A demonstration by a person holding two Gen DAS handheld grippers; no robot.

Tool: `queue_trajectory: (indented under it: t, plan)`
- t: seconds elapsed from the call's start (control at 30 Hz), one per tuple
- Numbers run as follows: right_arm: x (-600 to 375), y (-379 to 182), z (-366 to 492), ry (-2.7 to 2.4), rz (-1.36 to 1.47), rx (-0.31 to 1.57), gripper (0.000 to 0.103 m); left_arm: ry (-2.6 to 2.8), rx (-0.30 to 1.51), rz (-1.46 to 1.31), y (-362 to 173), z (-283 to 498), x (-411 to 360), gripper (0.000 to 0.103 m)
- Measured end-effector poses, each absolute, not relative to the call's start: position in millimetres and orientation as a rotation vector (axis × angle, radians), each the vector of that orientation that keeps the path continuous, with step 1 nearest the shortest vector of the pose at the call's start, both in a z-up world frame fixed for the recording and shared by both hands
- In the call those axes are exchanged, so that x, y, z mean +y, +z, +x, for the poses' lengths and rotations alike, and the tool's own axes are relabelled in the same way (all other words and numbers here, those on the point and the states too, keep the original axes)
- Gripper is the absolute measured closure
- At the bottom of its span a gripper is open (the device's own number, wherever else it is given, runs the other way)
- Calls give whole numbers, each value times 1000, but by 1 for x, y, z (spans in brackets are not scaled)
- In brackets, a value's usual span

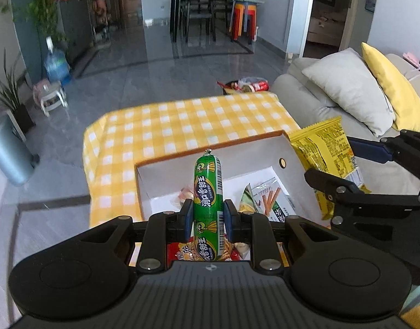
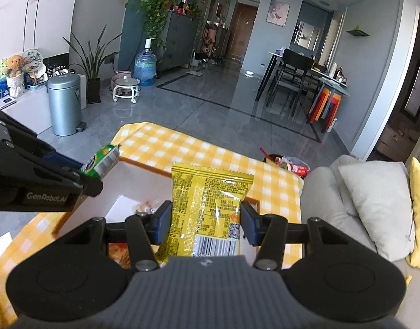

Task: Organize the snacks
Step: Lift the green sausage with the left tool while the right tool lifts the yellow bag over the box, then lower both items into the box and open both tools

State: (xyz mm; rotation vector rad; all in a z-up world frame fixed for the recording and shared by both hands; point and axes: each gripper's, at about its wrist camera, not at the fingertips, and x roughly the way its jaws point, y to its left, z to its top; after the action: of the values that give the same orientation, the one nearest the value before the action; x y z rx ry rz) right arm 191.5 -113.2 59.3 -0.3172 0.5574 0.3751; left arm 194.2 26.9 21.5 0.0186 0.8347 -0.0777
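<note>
My left gripper (image 1: 208,216) is shut on a green sausage stick (image 1: 208,192), held upright above a white cardboard box (image 1: 288,152) on the yellow checked table (image 1: 168,126). The box holds a biscuit-stick packet (image 1: 270,200), a red snack pack (image 1: 182,252) and small wrapped sweets (image 1: 185,193). My right gripper (image 2: 206,219) is shut on a yellow snack bag (image 2: 207,205), held over the box's right side (image 2: 144,189). The right gripper and bag also show in the left wrist view (image 1: 327,150). The sausage tip shows in the right wrist view (image 2: 103,161).
A grey sofa (image 1: 314,93) with grey and yellow cushions stands right of the table. A bin with snack wrappers (image 1: 248,85) sits past the table's far edge. A metal trash can (image 2: 64,104), a water jug and plants stand across the floor.
</note>
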Motion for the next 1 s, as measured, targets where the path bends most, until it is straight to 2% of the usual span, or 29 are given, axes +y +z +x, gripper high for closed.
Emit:
queue_trajectory:
  t: [0.4, 1.0]
  plan:
    - [-83, 6, 245, 391, -353, 633, 53, -96, 952, 76, -38, 239, 36, 78]
    - [-76, -60, 308, 328, -395, 838, 52, -117, 1083, 234, -93, 283, 18, 78]
